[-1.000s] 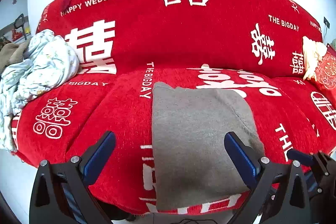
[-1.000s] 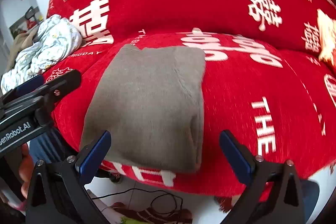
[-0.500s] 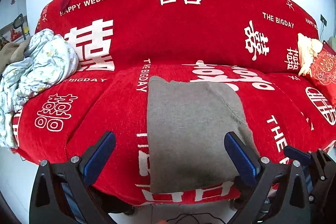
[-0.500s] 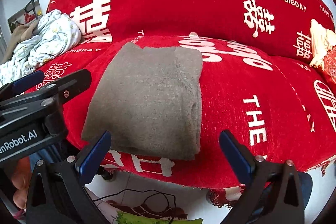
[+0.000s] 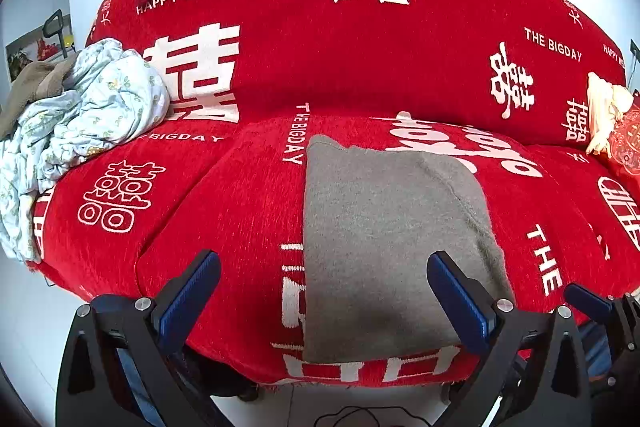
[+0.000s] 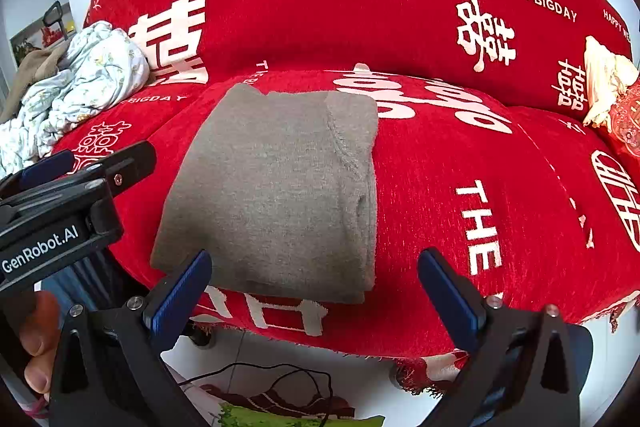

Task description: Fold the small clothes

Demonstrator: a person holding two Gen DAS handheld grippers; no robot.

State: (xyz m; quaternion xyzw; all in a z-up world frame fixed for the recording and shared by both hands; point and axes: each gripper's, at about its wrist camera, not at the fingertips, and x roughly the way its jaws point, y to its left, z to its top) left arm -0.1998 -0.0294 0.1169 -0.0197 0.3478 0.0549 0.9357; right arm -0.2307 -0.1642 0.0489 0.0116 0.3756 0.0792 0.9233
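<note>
A grey knit garment (image 5: pixel 384 251) (image 6: pixel 276 195) lies folded into a flat rectangle on the middle seat cushion of a red sofa (image 5: pixel 240 211) (image 6: pixel 460 155), reaching to the front edge. My left gripper (image 5: pixel 324 293) hovers open in front of the sofa edge, nothing between its blue pads. My right gripper (image 6: pixel 314 291) is open too, level with the garment's near edge and not touching it. The left gripper's body (image 6: pixel 60 211) shows at the left of the right wrist view, with a person's fingers below it.
A crumpled pale floral cloth (image 5: pixel 80 131) (image 6: pixel 72 87) is heaped on the sofa's left end, over a brown one. A cream item and red cushion (image 5: pixel 612 123) sit at the right end. A black cable and coloured paper (image 6: pixel 280 399) lie on the white floor.
Both grippers have drawn back from the sofa, so the folded garment looks smaller and more floor shows. The garment has not moved; both grippers stayed open.
</note>
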